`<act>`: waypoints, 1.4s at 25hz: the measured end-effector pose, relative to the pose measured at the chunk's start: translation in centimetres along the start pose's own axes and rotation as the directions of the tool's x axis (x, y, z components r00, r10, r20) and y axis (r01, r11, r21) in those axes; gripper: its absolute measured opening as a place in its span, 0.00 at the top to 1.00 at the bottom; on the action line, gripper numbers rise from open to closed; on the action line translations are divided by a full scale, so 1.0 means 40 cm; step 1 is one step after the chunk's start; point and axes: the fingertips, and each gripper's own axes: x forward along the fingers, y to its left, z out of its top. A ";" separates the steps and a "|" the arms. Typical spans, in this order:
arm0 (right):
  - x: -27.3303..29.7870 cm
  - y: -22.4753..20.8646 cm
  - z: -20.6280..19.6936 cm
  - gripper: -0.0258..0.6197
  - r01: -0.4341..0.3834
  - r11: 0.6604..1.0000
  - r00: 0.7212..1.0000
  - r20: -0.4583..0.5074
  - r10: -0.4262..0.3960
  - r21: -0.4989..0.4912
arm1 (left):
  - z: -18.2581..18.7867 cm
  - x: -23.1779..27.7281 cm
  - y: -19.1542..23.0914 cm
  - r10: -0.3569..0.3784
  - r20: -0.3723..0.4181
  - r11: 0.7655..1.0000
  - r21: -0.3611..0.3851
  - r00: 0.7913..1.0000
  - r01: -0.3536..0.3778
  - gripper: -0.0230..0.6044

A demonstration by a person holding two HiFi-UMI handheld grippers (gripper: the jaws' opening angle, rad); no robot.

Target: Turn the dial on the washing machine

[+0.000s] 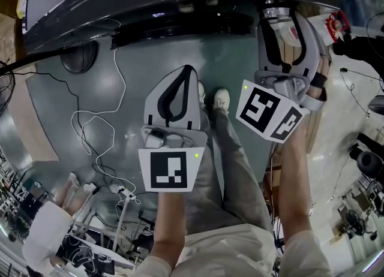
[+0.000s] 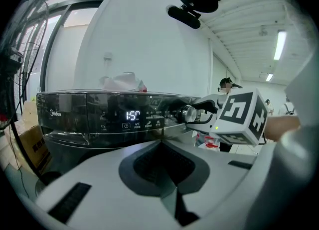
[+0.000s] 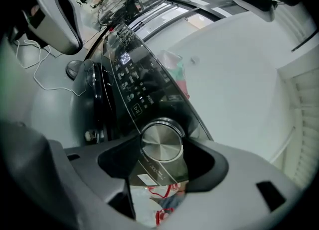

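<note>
Brushed-metal dial [image 3: 162, 143] sat between my right gripper's [image 3: 166, 149] jaws, which looked closed on its rim from 2 sides. I judged a clean turn needed even squeeze and rotation about the dial's axis. My left gripper [image 2: 162, 147], jaws together and empty, hung left of it, facing the washing machine [image 2: 99, 119].

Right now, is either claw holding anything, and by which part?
The right claw grips the silver dial, its jaws set on opposite sides of the rim. The left claw is shut and holds nothing.
</note>
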 end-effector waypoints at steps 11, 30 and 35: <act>-0.010 -0.028 0.020 0.51 -0.104 0.924 0.993 0.097 0.073 0.367 | -0.003 -0.005 -0.003 0.000 -0.002 1.000 -0.005 1.000 0.000 0.94; 0.013 -0.039 0.000 0.53 -0.155 0.663 0.988 0.124 0.094 0.733 | -0.012 -0.014 -0.014 -0.006 -0.001 1.000 -0.013 1.000 0.006 0.94; 0.013 -0.033 0.002 0.53 -0.142 0.705 0.990 0.110 0.090 0.695 | -0.010 -0.012 -0.009 -0.005 0.009 1.000 -0.007 1.000 0.005 0.94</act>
